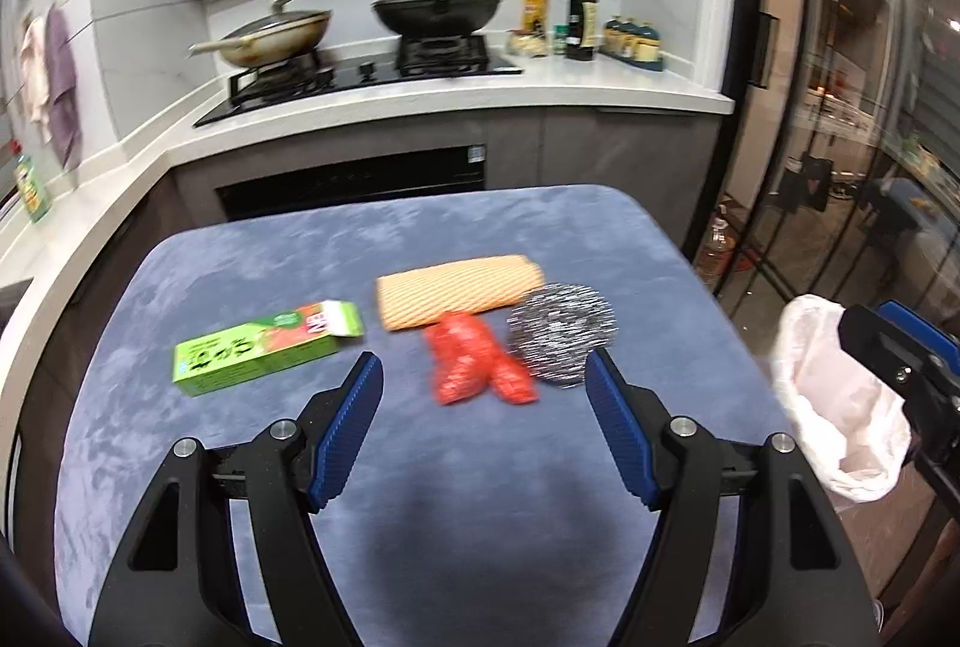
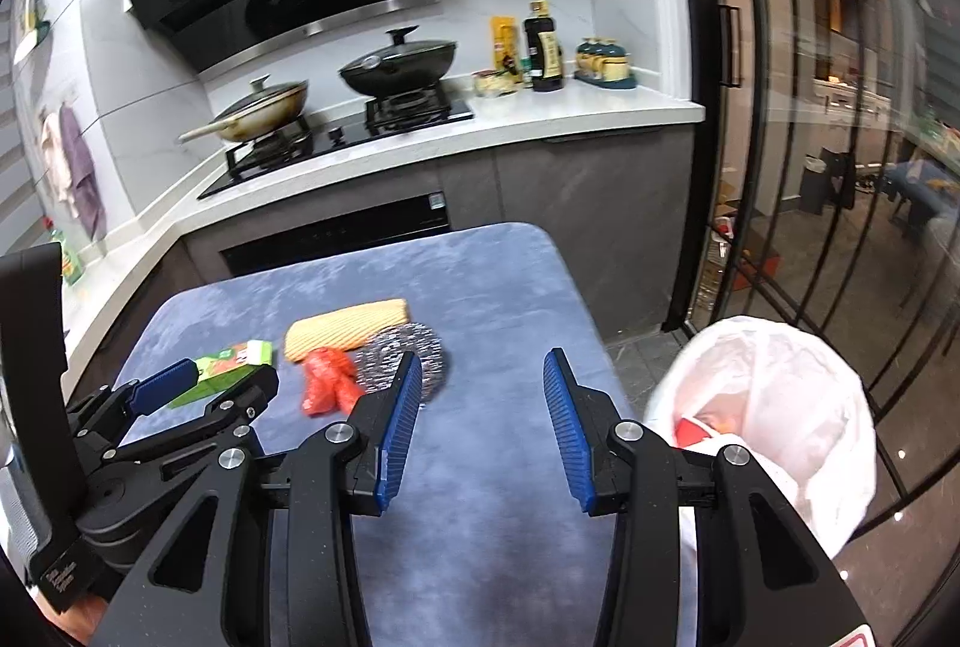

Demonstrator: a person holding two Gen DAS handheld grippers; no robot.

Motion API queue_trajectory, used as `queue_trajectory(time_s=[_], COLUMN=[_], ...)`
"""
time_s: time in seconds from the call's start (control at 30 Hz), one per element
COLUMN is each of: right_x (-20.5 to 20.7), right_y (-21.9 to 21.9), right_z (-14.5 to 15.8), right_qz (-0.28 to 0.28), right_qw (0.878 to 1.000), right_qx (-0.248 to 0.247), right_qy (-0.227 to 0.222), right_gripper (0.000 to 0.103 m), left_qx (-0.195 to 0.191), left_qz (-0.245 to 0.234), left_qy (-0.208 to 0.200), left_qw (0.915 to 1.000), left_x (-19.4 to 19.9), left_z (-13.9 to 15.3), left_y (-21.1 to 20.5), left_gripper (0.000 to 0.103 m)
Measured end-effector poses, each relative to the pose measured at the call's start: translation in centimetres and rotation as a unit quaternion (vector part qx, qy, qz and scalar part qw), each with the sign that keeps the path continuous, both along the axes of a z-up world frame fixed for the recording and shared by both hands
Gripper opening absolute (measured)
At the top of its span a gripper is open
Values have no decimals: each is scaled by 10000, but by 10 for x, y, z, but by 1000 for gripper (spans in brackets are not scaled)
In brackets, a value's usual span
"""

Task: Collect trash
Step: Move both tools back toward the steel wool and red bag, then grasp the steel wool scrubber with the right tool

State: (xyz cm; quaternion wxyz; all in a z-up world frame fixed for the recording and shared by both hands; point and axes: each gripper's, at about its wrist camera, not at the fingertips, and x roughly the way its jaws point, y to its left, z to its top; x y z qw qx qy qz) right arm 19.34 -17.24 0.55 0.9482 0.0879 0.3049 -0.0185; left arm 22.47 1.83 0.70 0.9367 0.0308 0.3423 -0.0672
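Note:
Trash lies on a blue-covered table [image 1: 300, 257]: a green carton [image 1: 264, 350], a folded orange cloth [image 1: 456, 287], a crumpled red plastic bag [image 1: 474, 359] and a steel scourer [image 1: 561, 332]. My left gripper [image 1: 482, 365] is open and empty, hovering just short of the red bag. My right gripper [image 2: 483, 356] is open too, with nothing between its blue pads, over the table's right part. Right of the table a white trash bag [image 2: 774, 395] gapes open, with something red and white [image 2: 690, 431] inside. The right wrist view also shows the carton [image 2: 231, 356], red bag [image 2: 327, 383] and scourer [image 2: 435, 365].
Beyond the table runs a kitchen counter [image 1: 540, 89] with a gas hob, two lidded woks [image 1: 438, 14] and bottles [image 1: 582, 17]. A dark oven front [image 1: 354, 185] faces the table's far edge. Glass sliding doors [image 2: 810, 167] stand at the right behind the trash bag.

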Motion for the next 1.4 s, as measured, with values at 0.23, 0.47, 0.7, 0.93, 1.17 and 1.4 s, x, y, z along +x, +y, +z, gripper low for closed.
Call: queue_trajectory(time_s=[0.23, 0.47, 0.7, 0.93, 1.17, 1.4], right_x=[14, 31, 53, 86, 120, 144], right_y=[28, 53, 73, 83, 82, 80], right_z=[-8, -21, -41, -65, -88, -109], right_qz=[216, 376, 459, 431, 389, 396], right_qw=[9997, 9988, 9978, 9970, 9957, 9941], right_qx=[-9, -44, -119, -244, -321, -286], right_qy=[131, 315, 468, 597, 774, 973], right_gripper=[42, 42, 52, 61, 65, 68], left_qx=[76, 160, 134, -29, -147, -212], left_qz=[342, 620, 856, 979, 983, 894], left_qy=[112, 177, 253, 318, 416, 502], left_qw=[9993, 9978, 9959, 9947, 9942, 9945], left_x=[6, 12, 18, 26, 39, 55], left_z=[-13, -26, -38, -46, -53, -60], left_y=[46, 88, 119, 136, 131, 117], left_gripper=[66, 71, 78, 86, 88, 89])
